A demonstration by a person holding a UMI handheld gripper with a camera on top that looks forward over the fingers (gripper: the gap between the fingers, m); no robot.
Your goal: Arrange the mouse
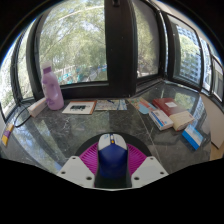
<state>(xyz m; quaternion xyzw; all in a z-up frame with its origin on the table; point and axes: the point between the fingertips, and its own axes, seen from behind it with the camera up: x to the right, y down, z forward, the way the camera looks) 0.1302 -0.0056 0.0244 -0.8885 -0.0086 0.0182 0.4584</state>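
Mouse work took place on a glass table by tall windows, strewn with a pink bottle, books and papers. The gripper held the mouse between its pads, both fingers apparently pressing its flanks. It looked light, rigid and smooth-shelled, likely slippery; gripping low on the flat sides seemed safest, with moderate squeeze.
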